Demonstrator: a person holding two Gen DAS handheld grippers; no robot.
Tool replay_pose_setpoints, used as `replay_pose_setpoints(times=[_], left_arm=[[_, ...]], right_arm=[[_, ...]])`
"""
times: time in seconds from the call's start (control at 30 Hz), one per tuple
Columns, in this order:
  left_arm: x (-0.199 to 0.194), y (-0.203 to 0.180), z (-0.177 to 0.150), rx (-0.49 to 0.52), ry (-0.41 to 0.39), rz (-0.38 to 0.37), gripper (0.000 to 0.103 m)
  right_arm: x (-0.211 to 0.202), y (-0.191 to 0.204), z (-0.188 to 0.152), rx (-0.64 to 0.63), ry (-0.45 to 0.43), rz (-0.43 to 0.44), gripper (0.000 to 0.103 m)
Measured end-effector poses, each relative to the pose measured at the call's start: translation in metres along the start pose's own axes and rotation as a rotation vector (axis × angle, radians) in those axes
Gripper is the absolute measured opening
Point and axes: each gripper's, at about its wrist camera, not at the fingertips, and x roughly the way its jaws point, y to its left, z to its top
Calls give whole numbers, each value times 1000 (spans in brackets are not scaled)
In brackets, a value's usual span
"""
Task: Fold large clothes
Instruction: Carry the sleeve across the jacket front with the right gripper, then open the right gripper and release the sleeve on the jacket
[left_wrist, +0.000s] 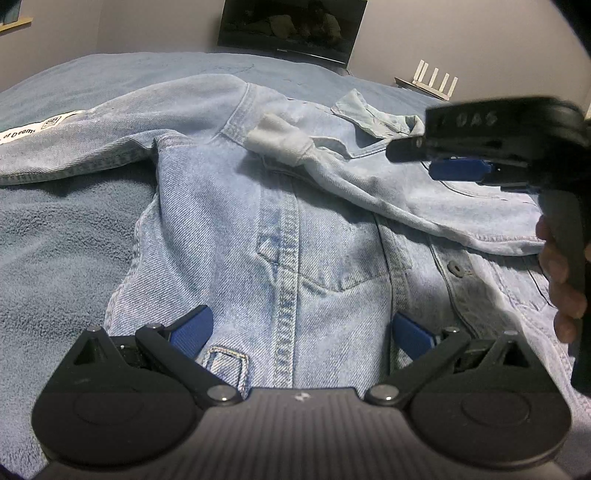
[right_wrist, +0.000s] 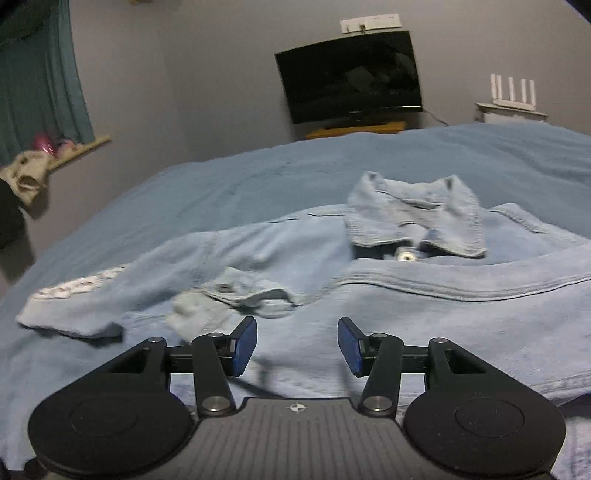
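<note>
A light blue denim jacket (left_wrist: 295, 229) lies front up on the blue bed cover (left_wrist: 66, 236). One sleeve is folded across its chest, cuff (left_wrist: 280, 142) near the collar (left_wrist: 373, 114). My left gripper (left_wrist: 301, 332) is open, low over the jacket's lower front. My right gripper (left_wrist: 436, 162) hovers over the folded sleeve at the right of the left wrist view. In the right wrist view the right gripper (right_wrist: 297, 345) is open and empty just above the jacket (right_wrist: 406, 314), with the cuff (right_wrist: 243, 295) ahead on the left and the collar (right_wrist: 413, 218) beyond.
The other sleeve (left_wrist: 70, 147) stretches out to the left. A dark TV (right_wrist: 351, 75) and a white router (right_wrist: 511, 94) stand past the bed's far edge. A teal curtain (right_wrist: 40, 74) and a cluttered shelf (right_wrist: 55, 155) are on the left wall.
</note>
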Motion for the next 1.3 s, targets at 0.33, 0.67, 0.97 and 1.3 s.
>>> replay_pose_setpoints(times=[0.33,0.67,0.97,1.3], left_arm=[[-2,-3,0,13,1,8,103],[0,-3,0,17,8,10,103],[3,-3,-1,25,11,19,103],[5,-5,-2,35,13,28,103]], right_arm=[[49,55,18,-201,37,44,51],[62,67,-1,-345,197,240,47],[14,-64,13,-107,-11,-214,47],[-32,-126,-44,-18,-58,-505,63]])
